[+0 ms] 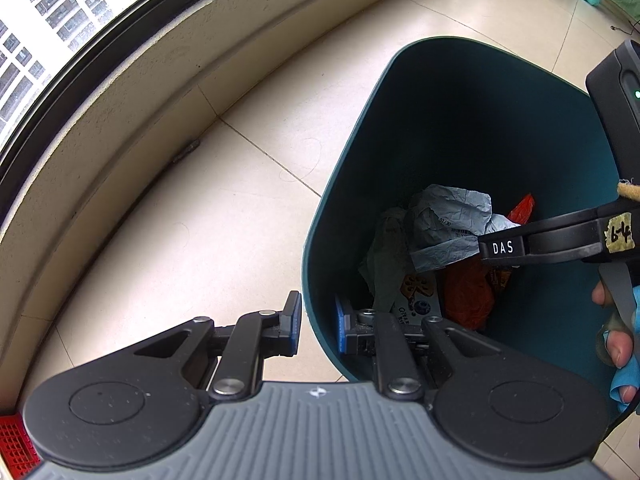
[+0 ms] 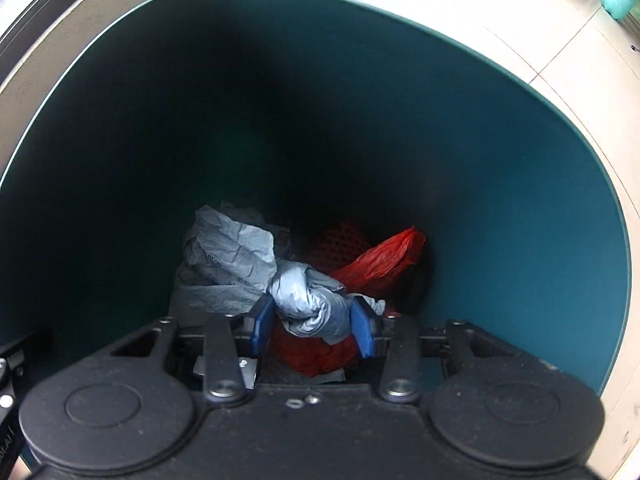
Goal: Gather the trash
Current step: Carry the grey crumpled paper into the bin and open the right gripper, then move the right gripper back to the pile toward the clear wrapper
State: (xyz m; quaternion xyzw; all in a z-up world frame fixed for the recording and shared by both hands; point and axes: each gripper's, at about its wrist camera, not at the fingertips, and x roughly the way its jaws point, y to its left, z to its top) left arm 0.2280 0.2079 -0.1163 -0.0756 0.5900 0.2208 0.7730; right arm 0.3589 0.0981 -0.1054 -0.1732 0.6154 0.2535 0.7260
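Between the blue pads of the right gripper (image 2: 314, 324) a twisted grey plastic bag knot (image 2: 308, 300) is seen, reaching from pad to pad. The pads appear to touch it on both sides, so the jaws are judged clamped on it, though the contact cannot be told for certain. The knot lies crosswise to the fingers, its long axis running from one pad to the other, and straight ahead of the gripper, inside the dark teal plastic waste bin (image 2: 520, 168).

Beyond the knot, one crumpled grey-blue paper sheet (image 2: 228, 256) is seen on the left and one red plastic bag (image 2: 380, 264) on the right, with a red mesh piece (image 2: 340, 240) behind. More red plastic lies under the knot.

The left gripper (image 1: 318, 326) is held apart, its jaws straddling the near rim of the bin (image 1: 316, 240): one pad outside, one inside, neither visibly pressed on the wall. In this view one printed wrapper (image 1: 416, 300) is also seen among the trash.

The right gripper is plainly the nearer to the trash. The coming move is judged to turn on lifting the knot straight up along the bin's open axis.
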